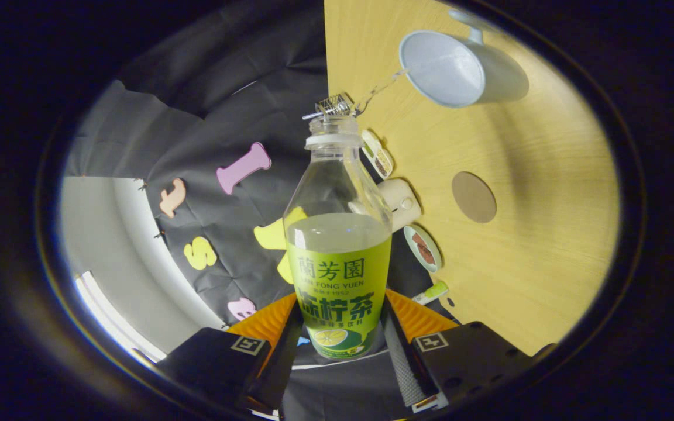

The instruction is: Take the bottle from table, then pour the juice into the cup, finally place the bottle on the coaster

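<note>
Gripper [340, 345] clenched on tilted bottle [339, 245], both fingers pressing its labelled sides; thin juice stream [381, 88] arcs from mouth toward cup [460, 70] on table [547, 234]; coaster [473, 197] nearby.

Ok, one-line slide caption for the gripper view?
Hand-held gripper shut on tilted bottle, juice streaming into the cup.

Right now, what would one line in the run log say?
phase: pouring | gripper: shut on bottle | bottle: tipped, cap off | juice stream: from bottle mouth toward cup | coaster: bare

gripper [337, 345] tilted, jaws clamped
</note>
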